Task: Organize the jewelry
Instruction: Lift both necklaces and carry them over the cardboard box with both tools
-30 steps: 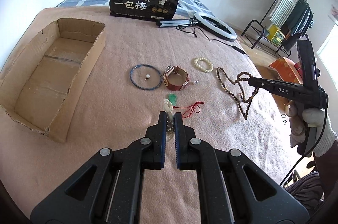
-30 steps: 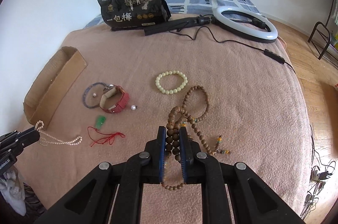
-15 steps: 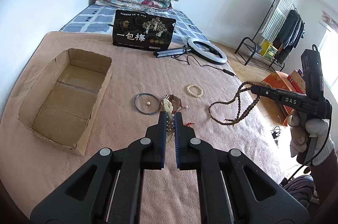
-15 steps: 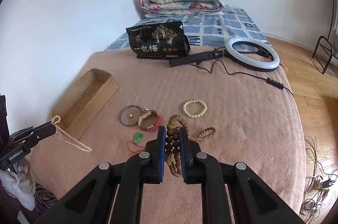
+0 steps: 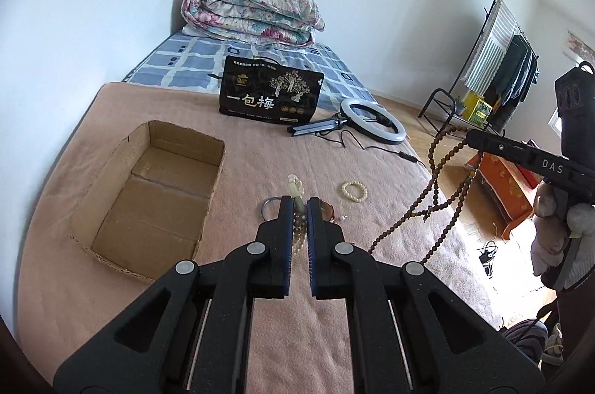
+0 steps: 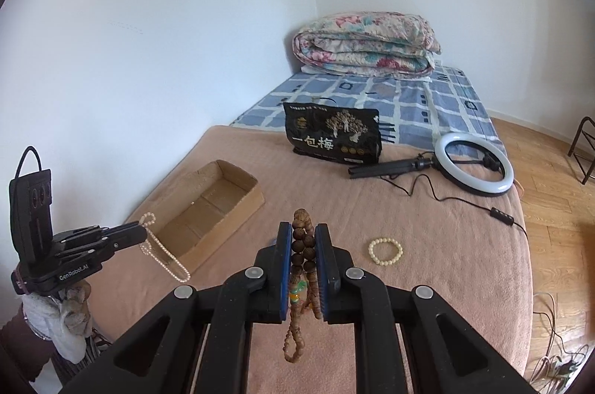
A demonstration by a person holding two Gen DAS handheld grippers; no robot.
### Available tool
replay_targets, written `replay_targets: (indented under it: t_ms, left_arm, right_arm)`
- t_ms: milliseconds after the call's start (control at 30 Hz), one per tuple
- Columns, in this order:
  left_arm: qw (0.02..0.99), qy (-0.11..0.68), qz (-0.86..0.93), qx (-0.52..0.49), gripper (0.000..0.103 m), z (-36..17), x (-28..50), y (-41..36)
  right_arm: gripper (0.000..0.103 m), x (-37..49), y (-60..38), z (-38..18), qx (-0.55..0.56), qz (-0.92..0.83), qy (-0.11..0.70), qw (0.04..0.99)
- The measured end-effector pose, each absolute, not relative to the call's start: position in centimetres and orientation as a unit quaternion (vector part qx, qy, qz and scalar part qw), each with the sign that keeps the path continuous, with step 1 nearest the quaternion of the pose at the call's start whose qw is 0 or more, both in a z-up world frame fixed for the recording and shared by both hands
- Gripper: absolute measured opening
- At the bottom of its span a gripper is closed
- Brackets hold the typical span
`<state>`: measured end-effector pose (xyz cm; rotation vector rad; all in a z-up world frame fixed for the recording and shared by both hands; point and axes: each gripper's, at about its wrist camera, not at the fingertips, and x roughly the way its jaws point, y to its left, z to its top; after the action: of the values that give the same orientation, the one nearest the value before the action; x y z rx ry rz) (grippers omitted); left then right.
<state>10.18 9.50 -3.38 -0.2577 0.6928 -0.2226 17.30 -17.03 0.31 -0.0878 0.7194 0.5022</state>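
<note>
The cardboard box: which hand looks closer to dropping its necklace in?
Left. The left gripper dangles its pearl necklace right beside the cardboard box; the right gripper, with the wooden beads, is farther off.

The pearl necklace (image 6: pixel 163 254) and the wooden bead necklace (image 5: pixel 433 186) have been lifted clear of the blanket (image 5: pixel 260 152) and now hang free.

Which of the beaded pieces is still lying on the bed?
The cream bracelet. The pearl strand hangs from the left tongs, the wooden beads from the right tongs.
</note>
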Motion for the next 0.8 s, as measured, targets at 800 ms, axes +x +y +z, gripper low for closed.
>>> replay_targets:
  t_ms: [800]
  left_arm:
    - [0.937,0.326,-0.024,-0.127,0.005,-2.7,11.8,18.6]
  right_arm:
    - [0.01,20.8,-3.3,3.8,-0.071,0.328,0.314,0.888]
